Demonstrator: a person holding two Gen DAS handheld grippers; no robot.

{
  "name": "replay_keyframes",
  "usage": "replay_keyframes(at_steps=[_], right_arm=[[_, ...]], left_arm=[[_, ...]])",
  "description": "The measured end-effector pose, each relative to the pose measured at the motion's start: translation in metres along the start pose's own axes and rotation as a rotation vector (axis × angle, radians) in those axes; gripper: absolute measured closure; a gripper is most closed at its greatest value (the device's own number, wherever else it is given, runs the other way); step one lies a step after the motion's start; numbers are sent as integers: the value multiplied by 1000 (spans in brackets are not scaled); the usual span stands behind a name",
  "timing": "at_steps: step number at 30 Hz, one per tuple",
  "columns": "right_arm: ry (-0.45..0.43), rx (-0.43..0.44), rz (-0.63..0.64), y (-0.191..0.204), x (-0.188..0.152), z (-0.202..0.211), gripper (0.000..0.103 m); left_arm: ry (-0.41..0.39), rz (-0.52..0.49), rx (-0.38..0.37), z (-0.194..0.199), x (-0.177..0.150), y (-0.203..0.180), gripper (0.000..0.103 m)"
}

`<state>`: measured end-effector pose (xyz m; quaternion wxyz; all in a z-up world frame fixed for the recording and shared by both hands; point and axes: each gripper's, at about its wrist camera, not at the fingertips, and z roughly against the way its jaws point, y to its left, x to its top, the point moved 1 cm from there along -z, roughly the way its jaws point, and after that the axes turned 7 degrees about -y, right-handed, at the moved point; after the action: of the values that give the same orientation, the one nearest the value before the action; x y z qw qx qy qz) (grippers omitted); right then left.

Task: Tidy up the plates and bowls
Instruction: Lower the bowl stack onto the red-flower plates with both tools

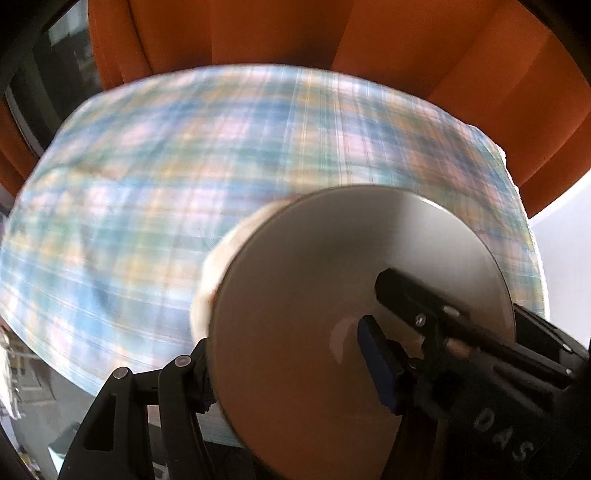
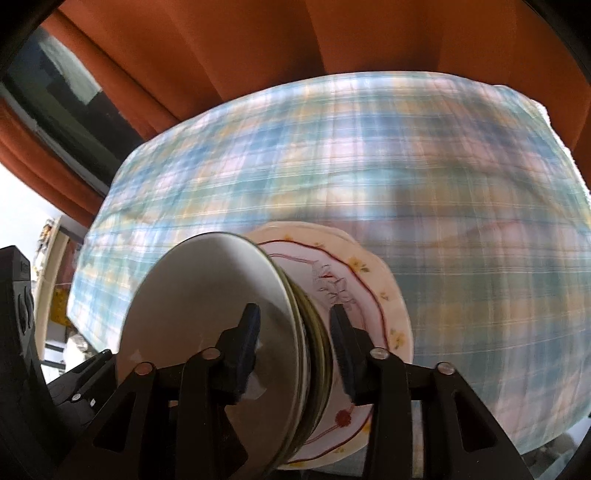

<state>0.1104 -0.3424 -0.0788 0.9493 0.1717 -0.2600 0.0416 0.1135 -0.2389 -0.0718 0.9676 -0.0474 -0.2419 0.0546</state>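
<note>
A stack of plates is held on edge above the table by both grippers. In the right wrist view my right gripper is shut on the stack: a plain white plate on the left, thin green-rimmed plates in the middle, a floral cream plate on the right. In the left wrist view my left gripper is shut on the same stack, with the plain white plate facing the camera and the cream plate's rim behind it. The other gripper reaches in from the right.
A table with a blue plaid cloth fills both views, blurred by motion. Orange curtains hang behind it. A dark window is at the left.
</note>
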Motion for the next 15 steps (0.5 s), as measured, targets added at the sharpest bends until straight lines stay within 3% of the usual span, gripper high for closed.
replay_keyframes(at_steps=[1,3,5,6,15], right_arm=[[-7,-5,4,1,0,2,37],[-53,-34,14,3,-2,10,26],[-78,-53,30,7,-2,16,24],[-89,-70,40,10,-2,20,24],[-261,-274,12,38,-1,60,21]], left_arm=[[-13,-12,3,3,0,0,33],[-63,-56,4,11,1,-1,32],[-116,-111,-6,21,2,-3,24],[-130,-117,-12,22,4,-2,16],[-268,-151,-98,62,14,32,14]])
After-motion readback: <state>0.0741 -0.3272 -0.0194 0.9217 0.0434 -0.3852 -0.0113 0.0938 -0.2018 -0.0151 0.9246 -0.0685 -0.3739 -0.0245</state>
